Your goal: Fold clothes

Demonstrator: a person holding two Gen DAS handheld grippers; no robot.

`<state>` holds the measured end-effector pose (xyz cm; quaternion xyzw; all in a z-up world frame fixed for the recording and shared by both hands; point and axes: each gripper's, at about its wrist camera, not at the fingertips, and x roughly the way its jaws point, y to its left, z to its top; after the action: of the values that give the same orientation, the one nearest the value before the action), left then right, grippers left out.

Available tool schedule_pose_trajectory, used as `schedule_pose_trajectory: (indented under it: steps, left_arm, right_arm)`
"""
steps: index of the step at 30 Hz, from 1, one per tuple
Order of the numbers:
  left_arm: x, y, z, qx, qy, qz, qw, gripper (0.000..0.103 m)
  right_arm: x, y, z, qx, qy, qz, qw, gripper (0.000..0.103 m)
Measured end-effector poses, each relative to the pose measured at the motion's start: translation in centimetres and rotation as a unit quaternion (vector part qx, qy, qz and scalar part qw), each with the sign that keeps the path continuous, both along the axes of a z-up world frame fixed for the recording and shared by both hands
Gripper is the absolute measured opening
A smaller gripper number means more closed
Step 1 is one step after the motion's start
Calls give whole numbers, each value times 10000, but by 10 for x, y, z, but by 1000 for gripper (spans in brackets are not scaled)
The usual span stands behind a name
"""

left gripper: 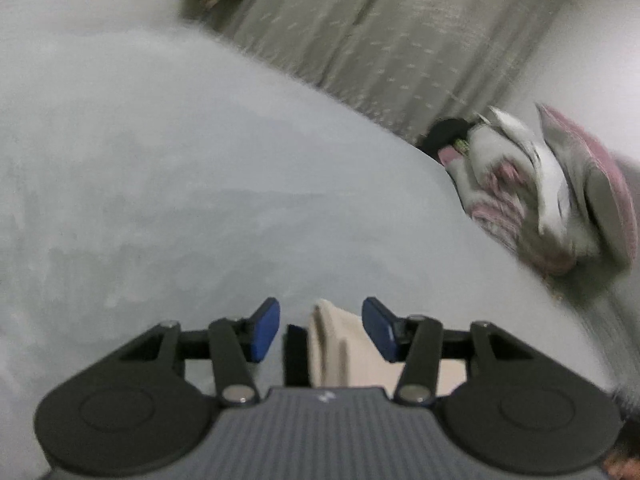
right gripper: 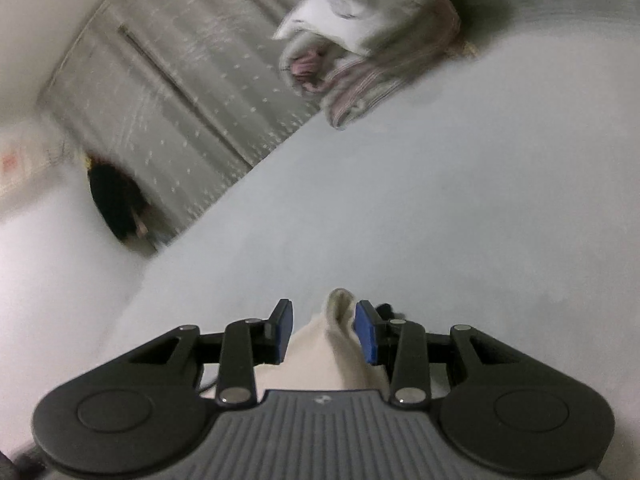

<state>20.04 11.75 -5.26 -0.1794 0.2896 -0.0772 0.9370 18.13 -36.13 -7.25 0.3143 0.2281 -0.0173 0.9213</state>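
Observation:
A cream garment (left gripper: 336, 352) lies on the pale grey surface (left gripper: 200, 180) right under my left gripper (left gripper: 320, 326). Its folded edge sits between the blue pads (left gripper: 264, 330), which stand well apart, so this gripper is open. A narrow black strip (left gripper: 296, 354) shows beside the cloth. In the right wrist view a bunched tip of the same cream garment (right gripper: 338, 320) rises between the fingers of my right gripper (right gripper: 325, 330). It brushes the right pad (right gripper: 366, 332) with a gap on the left side; the jaws are open.
A heap of grey, white and pink clothes (left gripper: 540, 196) (right gripper: 360, 40) sits at the surface's far edge. Beyond it hangs a speckled grey curtain (left gripper: 380, 40) (right gripper: 180, 92). A dark object (left gripper: 446, 132) (right gripper: 116, 204) lies by the curtain's foot. Both views are motion-blurred.

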Motion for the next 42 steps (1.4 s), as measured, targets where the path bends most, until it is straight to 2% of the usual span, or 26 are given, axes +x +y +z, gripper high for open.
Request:
schedule_pose_trajectory:
  steps: [3, 5, 8, 10, 11, 12, 13, 16, 18, 21, 25, 29, 32, 34, 39, 42]
  left_arm:
    - [-13, -31, 8, 450, -198, -352, 9982, 46]
    - [-15, -49, 8, 593, -211, -502, 9968, 46]
    - [-17, -61, -6, 718, -124, -486, 9962, 45]
    - [-17, -59, -19, 927, -80, -495, 9944, 42]
    - [-17, -58, -26, 1038, -59, -502, 9933, 43]
    - [-14, -56, -29, 1083, 46, -470, 9930, 51]
    - [-11, -52, -32, 1118, 164, -431, 9927, 57]
    - [-7, -42, -26, 782, 404, -360, 9955, 57]
    - [-11, -41, -19, 692, 498, -259, 9960, 57]
    - [-20, -27, -17, 318, 734, -161, 9967, 57]
    - [-33, -9, -13, -196, 1051, -33, 9943, 65]
    - [-45, 9, -10, -709, 1364, 95, 9881, 71]
    - [-55, 23, -8, -1092, 1596, 191, 9809, 74]
    - [-61, 32, -6, -1347, 1748, 254, 9750, 76]
    - [-61, 24, -25, -1823, 1858, 189, 9653, 74]
    - [-61, 19, -37, -2104, 1917, 146, 9585, 73]
  right_arm:
    - [-3, 27, 8, -641, -9, 197, 9977, 36]
    - [-6, 46, 7, -978, 82, 382, 9944, 36]
    - [-11, 63, -3, -1381, 273, 470, 9889, 36]
    - [-12, 67, -12, -1596, 442, 452, 9852, 29]
    - [-14, 66, -17, -1670, 488, 413, 9839, 21]
    - [-14, 64, -19, -1722, 513, 357, 9831, 12]
    - [-15, 61, -20, -1690, 551, 284, 9837, 10]
    - [-19, 54, -13, -1402, 657, 134, 9879, 10]
    - [-24, 53, -4, -1370, 664, 91, 9883, 21]
    - [-28, 49, 8, -1243, 640, 28, 9902, 32]
    - [-43, 44, 18, -826, 669, -129, 9942, 37]
    - [-60, 37, 25, -313, 734, -330, 9963, 43]
    - [-73, 28, 26, 185, 813, -525, 9951, 52]
    - [-81, 23, 25, 507, 885, -648, 9927, 53]
    - [-95, 13, 8, 1219, 1075, -847, 9831, 54]
    - [-99, 6, -3, 1847, 1349, -919, 9691, 54]
